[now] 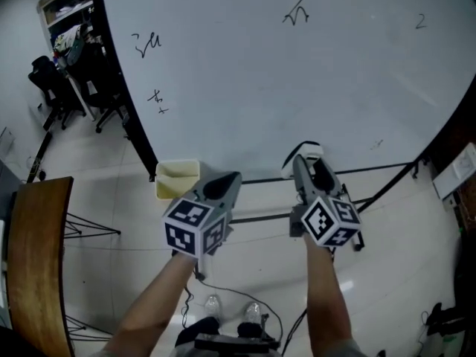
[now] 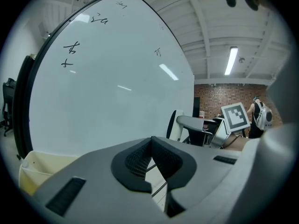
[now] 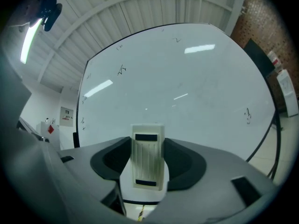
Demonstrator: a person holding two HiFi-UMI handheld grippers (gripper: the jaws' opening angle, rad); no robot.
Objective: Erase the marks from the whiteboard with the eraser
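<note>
The whiteboard [image 1: 297, 80] fills the upper head view and carries several black marks, among them a scribble [image 1: 146, 45] at the upper left, a cross-like mark [image 1: 157, 101] below it, and a squiggle [image 1: 295, 12] near the top middle. My right gripper [image 1: 309, 162] is shut on the white eraser [image 1: 306, 153], just in front of the board's lower edge. In the right gripper view the eraser [image 3: 147, 155] stands upright between the jaws, apart from the board. My left gripper [image 1: 225, 186] is shut and holds nothing; its pads [image 2: 140, 160] meet.
A pale yellow tray [image 1: 177, 178] hangs at the board's lower left corner, beside my left gripper. Black stand bars [image 1: 372, 171] run under the board. Office chairs [image 1: 52, 88] stand far left, a wooden table [image 1: 37, 259] near left. A person with a backpack [image 2: 258, 118] stands far off.
</note>
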